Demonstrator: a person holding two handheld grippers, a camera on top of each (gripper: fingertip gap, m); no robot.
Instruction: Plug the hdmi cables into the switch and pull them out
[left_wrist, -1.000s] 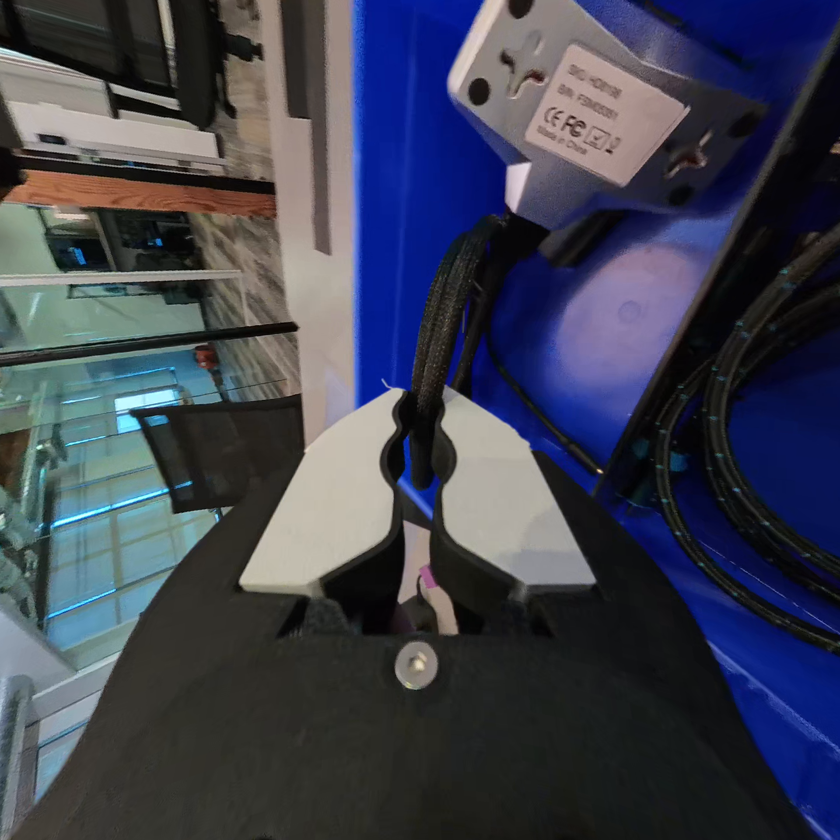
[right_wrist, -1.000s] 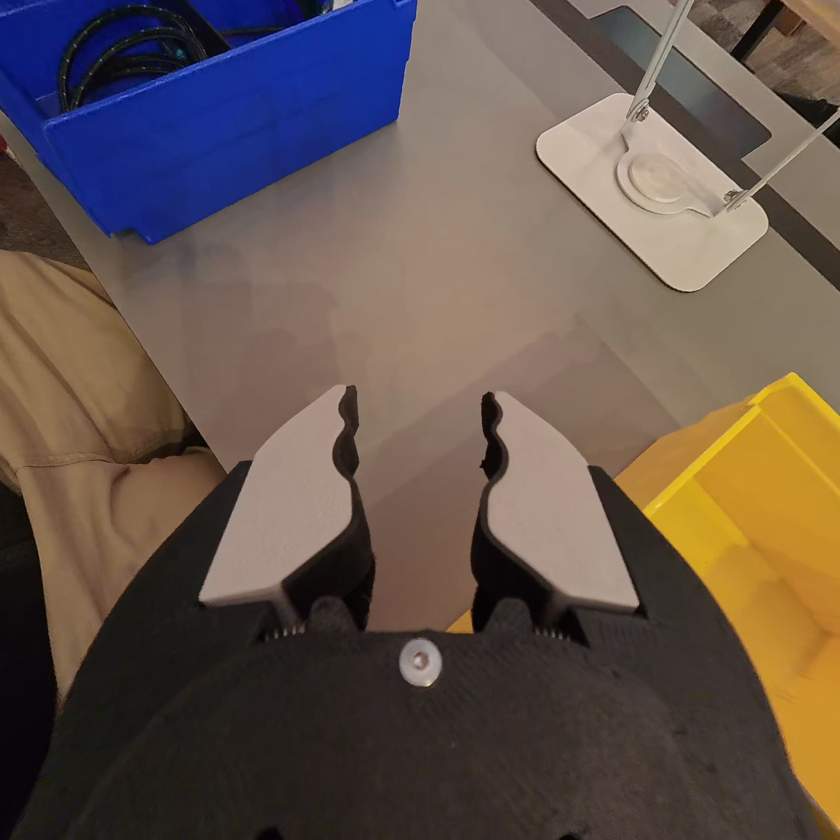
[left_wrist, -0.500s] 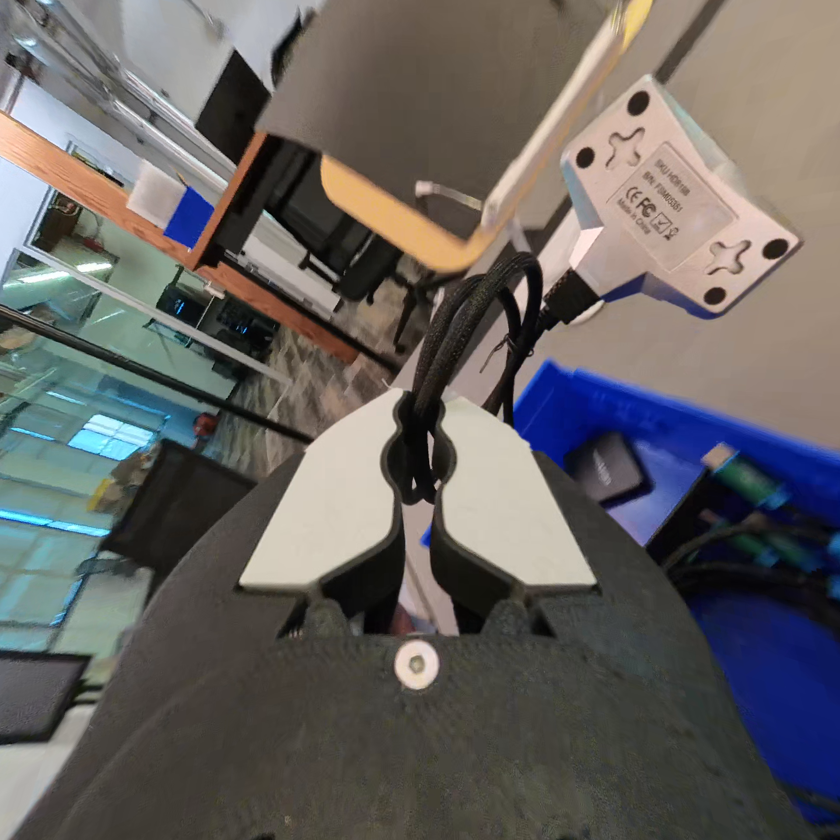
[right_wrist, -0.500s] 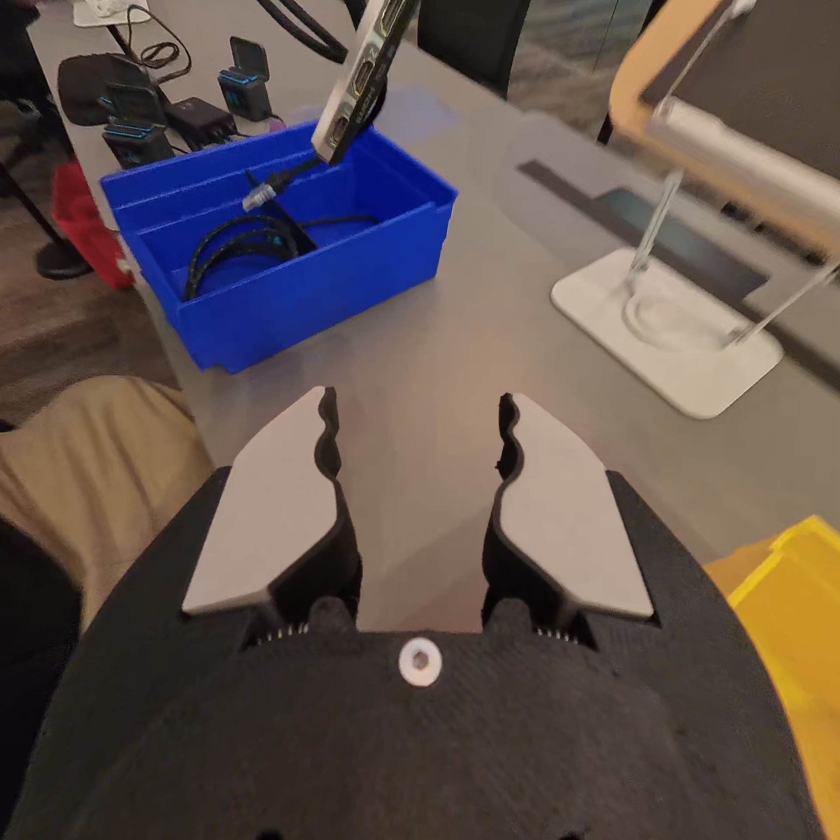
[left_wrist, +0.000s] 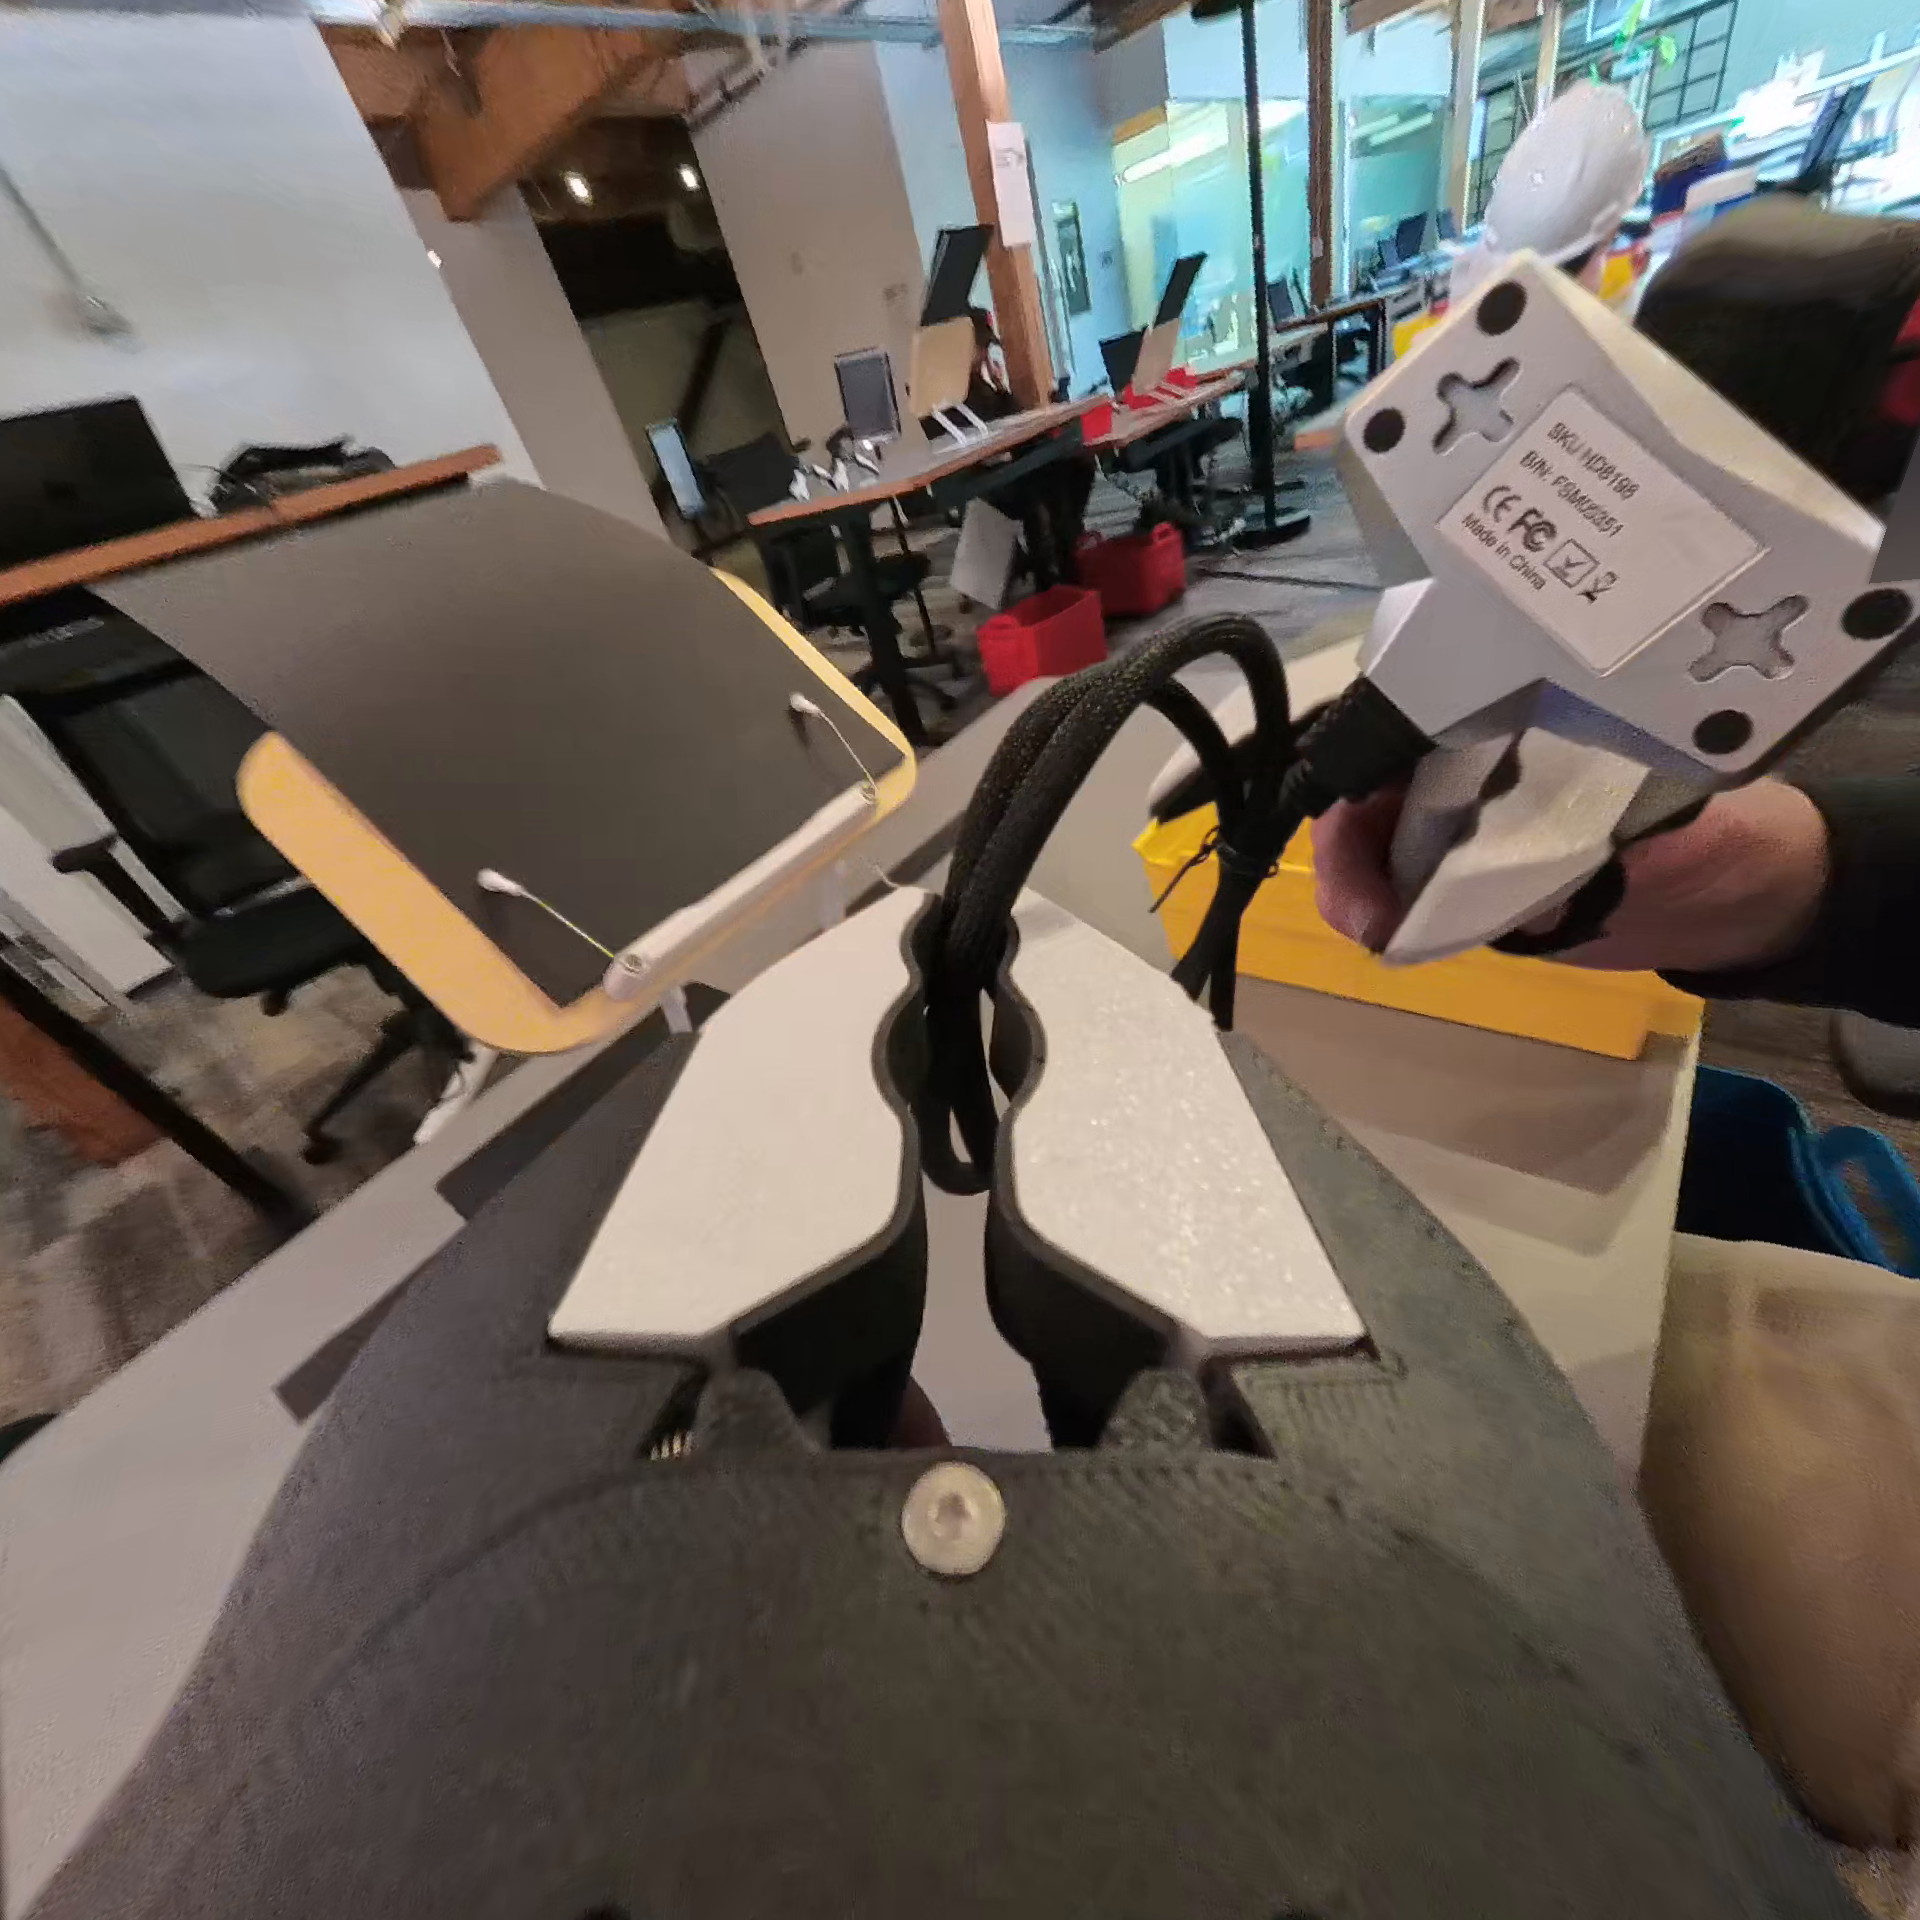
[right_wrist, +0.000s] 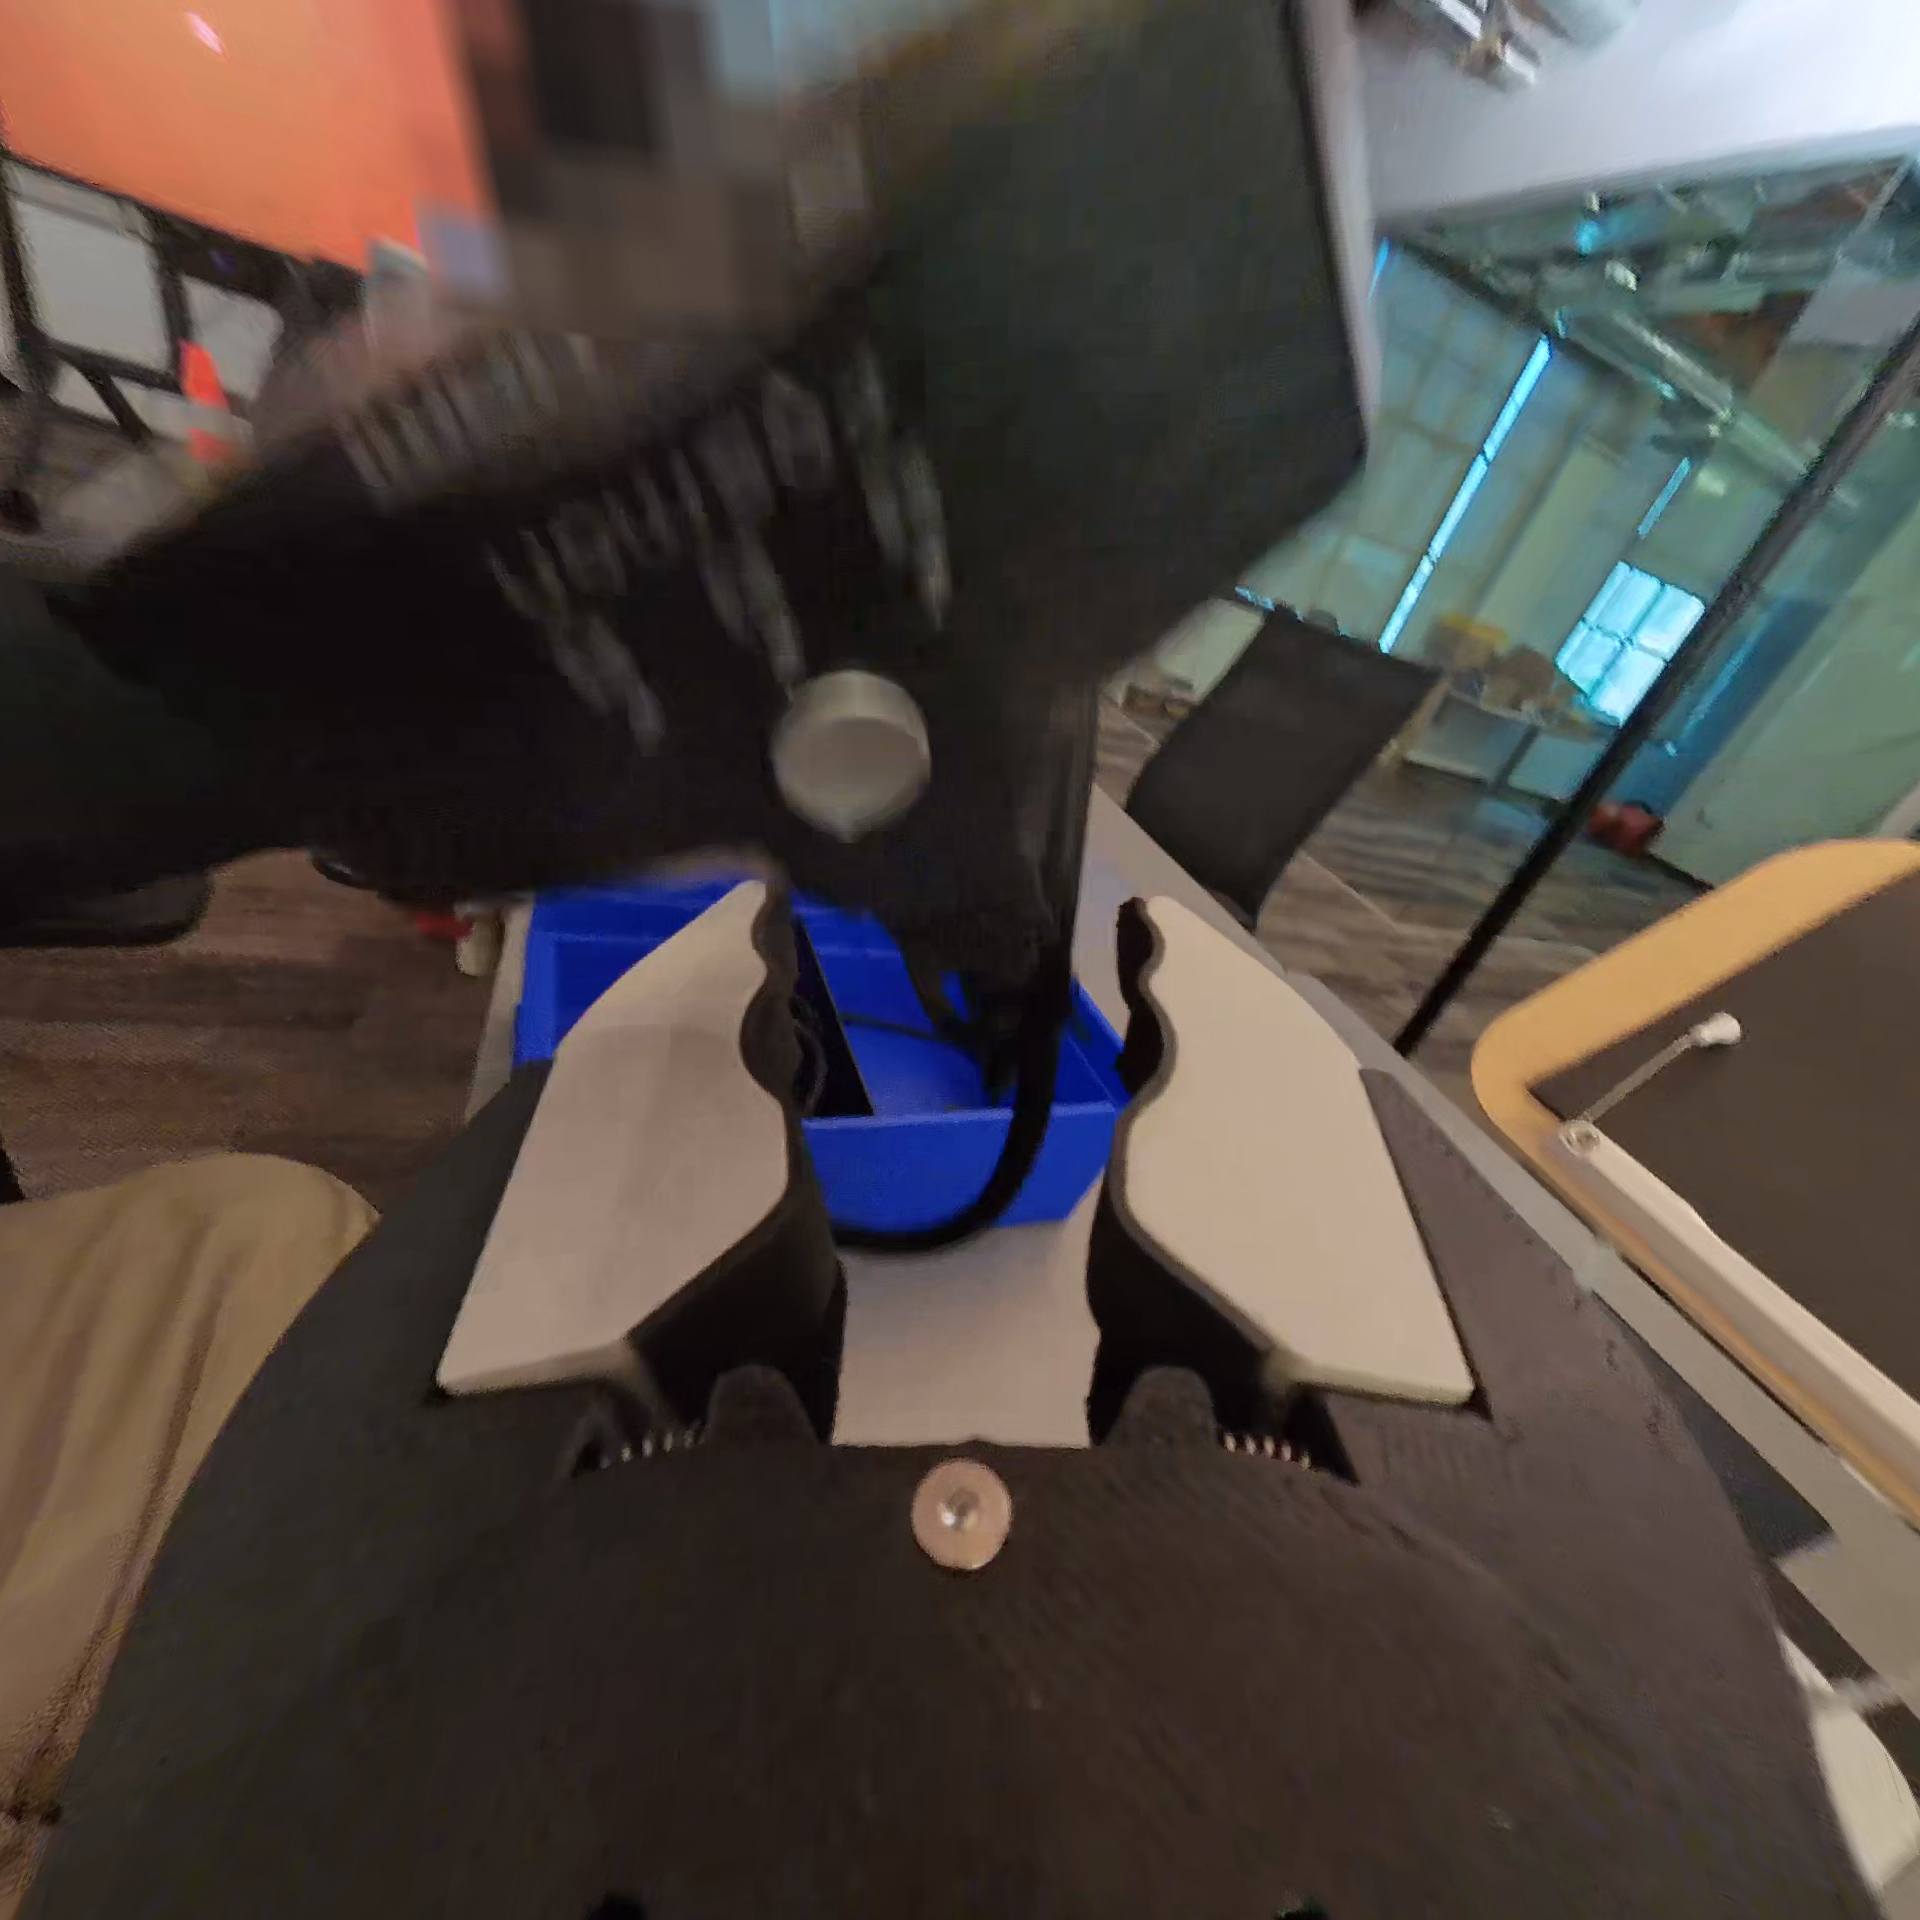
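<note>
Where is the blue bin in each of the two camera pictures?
Left wrist view: the blue bin is at the right edge, below the middle, mostly cut off.
Right wrist view: it sits near the centre of the picture.
Shared landmark: the black board with a tan rim, left in the left view, right in the right view.

The switch (left_wrist: 1621, 540) now hangs clear of the blue bin (right_wrist: 935, 1153), beside the right gripper (left_wrist: 1455, 862). The yellow bin (left_wrist: 1382, 966) sits behind.
</note>
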